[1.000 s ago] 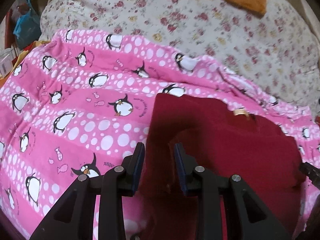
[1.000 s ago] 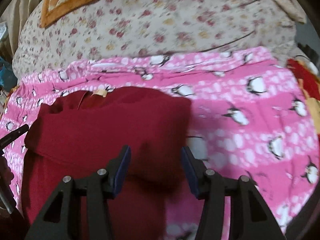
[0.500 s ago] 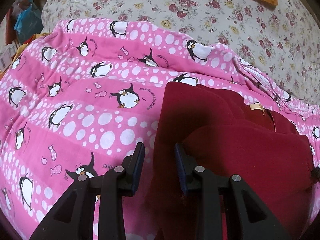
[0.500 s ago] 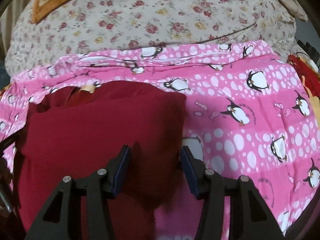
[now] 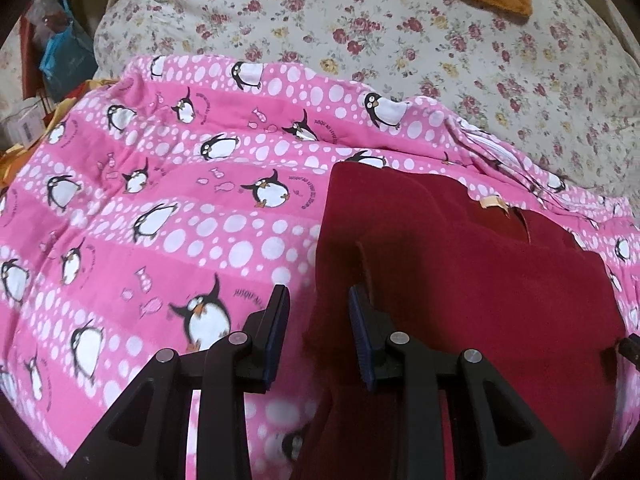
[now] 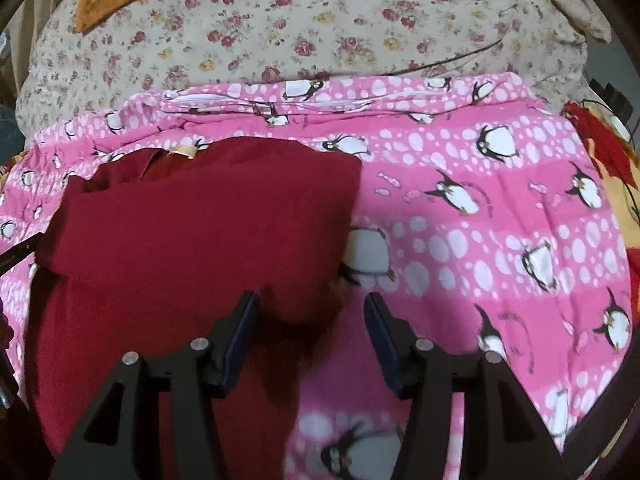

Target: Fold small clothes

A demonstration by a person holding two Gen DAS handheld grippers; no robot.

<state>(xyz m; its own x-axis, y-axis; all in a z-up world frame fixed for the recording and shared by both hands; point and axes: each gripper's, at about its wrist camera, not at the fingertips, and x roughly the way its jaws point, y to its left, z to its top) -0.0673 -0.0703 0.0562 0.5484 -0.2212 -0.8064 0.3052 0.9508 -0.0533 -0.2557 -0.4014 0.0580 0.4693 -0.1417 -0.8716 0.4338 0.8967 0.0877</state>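
The dark red garment [image 6: 192,240] lies on the pink penguin blanket [image 5: 160,220] on the bed, its near part already doubled over toward the collar tag [image 5: 494,203]. My right tool [image 6: 310,336] is opening over that fold's corner, pads clear of the cloth. My left tool [image 5: 318,334] straddles the garment's left edge, gripping nothing I can see. Sides remain to fold, I judge.

Both wrist views look steeply down, close above the shared red garment [image 5: 460,280] [image 6: 192,232].
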